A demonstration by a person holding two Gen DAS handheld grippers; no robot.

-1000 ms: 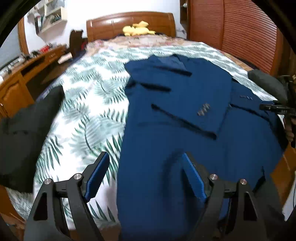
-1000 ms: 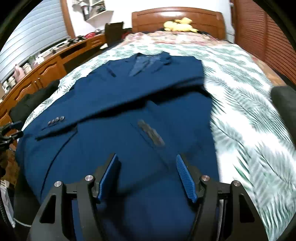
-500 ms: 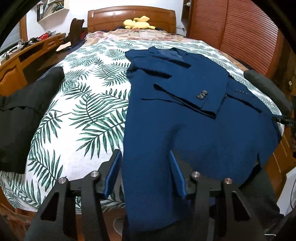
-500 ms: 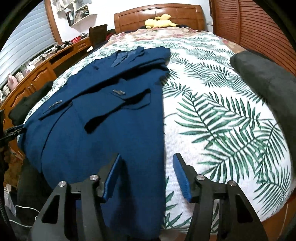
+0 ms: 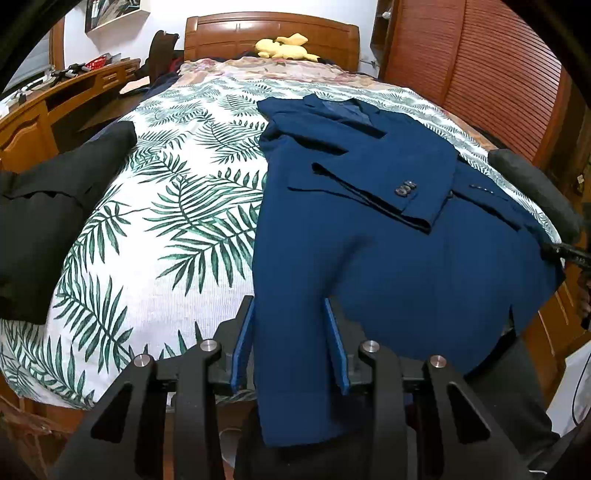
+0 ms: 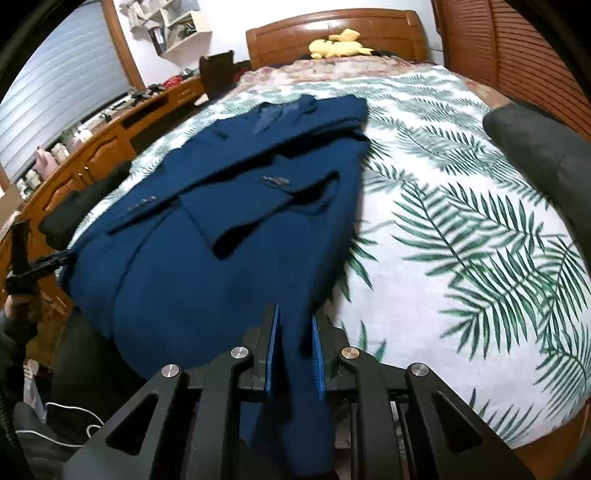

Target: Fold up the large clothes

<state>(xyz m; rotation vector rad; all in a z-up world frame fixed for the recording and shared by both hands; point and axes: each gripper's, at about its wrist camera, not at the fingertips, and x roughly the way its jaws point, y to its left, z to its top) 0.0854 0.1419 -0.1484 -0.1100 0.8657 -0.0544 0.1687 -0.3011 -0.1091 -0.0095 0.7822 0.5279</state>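
Note:
A navy blue suit jacket (image 5: 369,229) lies face up on the leaf-print bedspread (image 5: 177,206), both sleeves folded across its front, its hem hanging over the foot of the bed. My left gripper (image 5: 290,317) straddles the hem's left corner with its jaws partly closed, a gap still showing. In the right wrist view the jacket (image 6: 221,236) fills the left half of the bed. My right gripper (image 6: 294,325) has its jaws nearly closed around the hem's right corner.
A black garment (image 5: 48,214) lies on the bed's left side and a dark grey one (image 6: 543,147) on its right side. A wooden headboard (image 5: 273,33) with a yellow plush toy (image 5: 284,48) stands at the far end. A wooden desk (image 6: 92,155) runs along the left.
Both grippers dropped back to the foot of the bed and narrowed their jaws around the jacket's hem corners. The right one closed more than the left.

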